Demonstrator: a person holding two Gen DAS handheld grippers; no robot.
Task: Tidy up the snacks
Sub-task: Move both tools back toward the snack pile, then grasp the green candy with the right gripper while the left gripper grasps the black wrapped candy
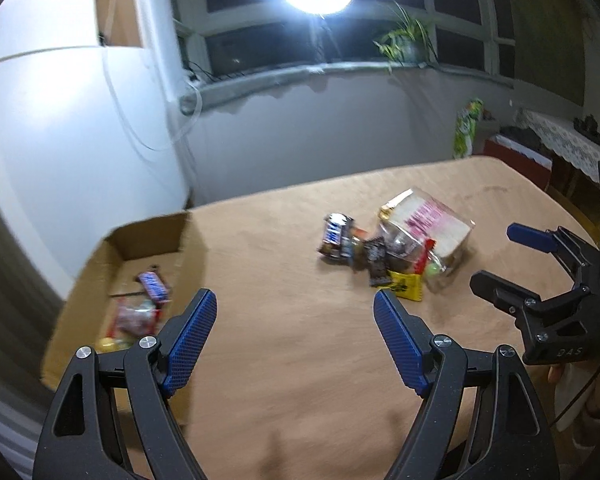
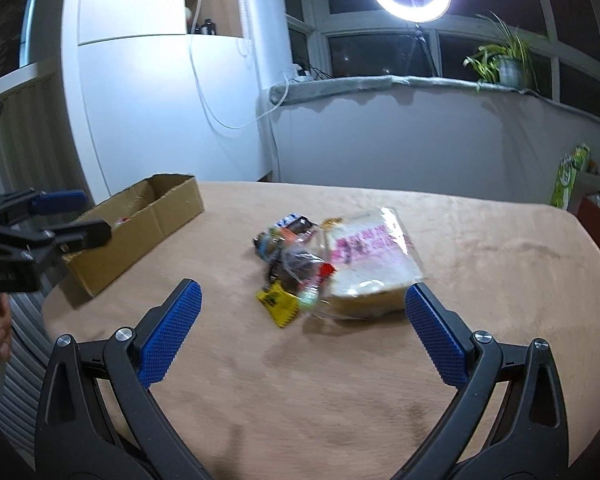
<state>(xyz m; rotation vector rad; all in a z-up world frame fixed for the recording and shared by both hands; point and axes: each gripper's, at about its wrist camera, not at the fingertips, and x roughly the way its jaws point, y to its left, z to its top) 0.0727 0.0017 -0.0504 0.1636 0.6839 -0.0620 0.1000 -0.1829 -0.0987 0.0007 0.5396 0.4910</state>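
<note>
both grippers hang above the table (image 2: 480,248) with nothing in them. the left gripper (image 1: 295,312) has its fingers spread wide, near the cardboard box (image 1: 100,264) at the table's left edge, which holds a chocolate bar (image 1: 154,283) and other wrapped snacks. the right gripper (image 2: 302,304) is spread wide too, facing a pile of snacks (image 2: 288,256) mid-table, where a yellow packet (image 2: 278,304) and small bars lie touching a clear bag of bread (image 2: 370,264)
</note>
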